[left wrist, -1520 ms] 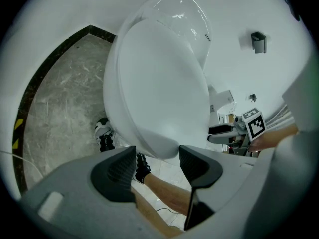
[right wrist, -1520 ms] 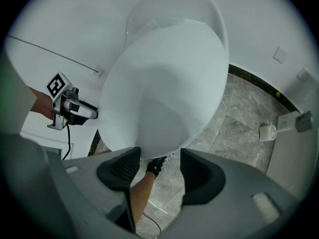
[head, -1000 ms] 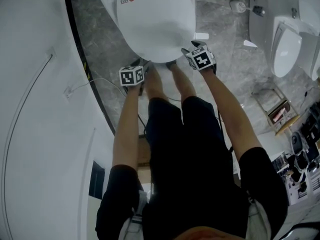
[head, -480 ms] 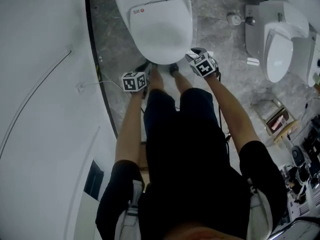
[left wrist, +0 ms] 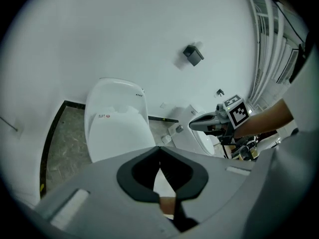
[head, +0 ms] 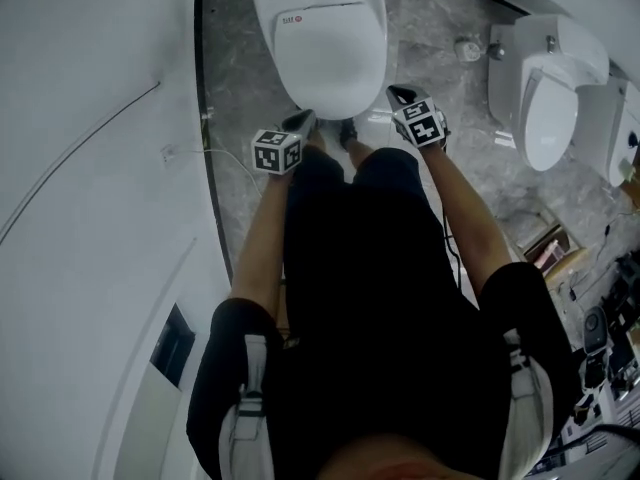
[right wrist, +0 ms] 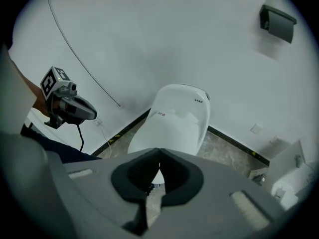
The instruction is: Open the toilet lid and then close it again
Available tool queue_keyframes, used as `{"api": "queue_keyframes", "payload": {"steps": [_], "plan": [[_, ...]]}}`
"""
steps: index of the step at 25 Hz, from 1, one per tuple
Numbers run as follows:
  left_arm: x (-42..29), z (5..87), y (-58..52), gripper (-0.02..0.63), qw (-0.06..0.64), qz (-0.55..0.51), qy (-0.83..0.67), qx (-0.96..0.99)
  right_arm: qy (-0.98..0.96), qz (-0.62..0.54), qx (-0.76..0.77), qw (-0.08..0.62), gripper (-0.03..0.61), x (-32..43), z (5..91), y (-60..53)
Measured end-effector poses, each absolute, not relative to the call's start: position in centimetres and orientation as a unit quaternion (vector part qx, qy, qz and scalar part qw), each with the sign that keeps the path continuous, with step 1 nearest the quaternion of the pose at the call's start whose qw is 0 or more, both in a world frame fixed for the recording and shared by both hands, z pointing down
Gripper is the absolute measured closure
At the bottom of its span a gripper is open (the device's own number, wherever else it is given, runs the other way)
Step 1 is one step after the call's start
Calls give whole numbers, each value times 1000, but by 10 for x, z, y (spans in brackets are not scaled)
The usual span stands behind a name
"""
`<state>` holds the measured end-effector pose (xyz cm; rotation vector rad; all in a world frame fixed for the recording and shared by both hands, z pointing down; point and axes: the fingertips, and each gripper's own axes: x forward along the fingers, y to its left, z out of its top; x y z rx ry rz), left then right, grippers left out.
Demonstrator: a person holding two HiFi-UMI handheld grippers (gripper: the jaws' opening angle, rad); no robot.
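The white toilet [head: 325, 38] stands at the top of the head view with its lid [head: 330, 53] down flat. My left gripper [head: 304, 119] hangs in the air off the bowl's front left, and my right gripper [head: 398, 93] off its front right. Neither touches the toilet. Each one's jaws have just been closing and now meet with nothing between them, in the left gripper view [left wrist: 159, 149] and the right gripper view [right wrist: 159, 154]. The toilet [left wrist: 119, 128] lies well below and beyond both. The person's legs hide the floor in front of the bowl.
A second white toilet [head: 545, 98] stands to the right, with a floor fitting [head: 470, 46] between the two. A curved white wall [head: 90, 218] with a dark skirting strip [head: 205, 148] and a thin cable runs along the left. Clutter [head: 600, 368] sits at the lower right.
Both grippers have lifted off the toilet's front rim and come up towards the person. The head camera has risen too, so the toilet looks smaller and farther away.
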<state>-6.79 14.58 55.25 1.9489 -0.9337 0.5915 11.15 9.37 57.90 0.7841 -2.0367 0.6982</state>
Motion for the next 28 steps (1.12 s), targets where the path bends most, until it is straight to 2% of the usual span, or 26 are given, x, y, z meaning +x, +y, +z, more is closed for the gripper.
{"api": "queue_keyframes", "payload": {"steps": [11,17,28], "plan": [[-66,448,117,604,306,238,-384,838,-887,173,264,337,575,80,459,80],[-71,415,103,603,290,205,-398,846,-903,166,266,294,574,66,426,73],[-63,387,103,604,271,195,-394,856,-914,167,267,254,574,54,400,75]]}}
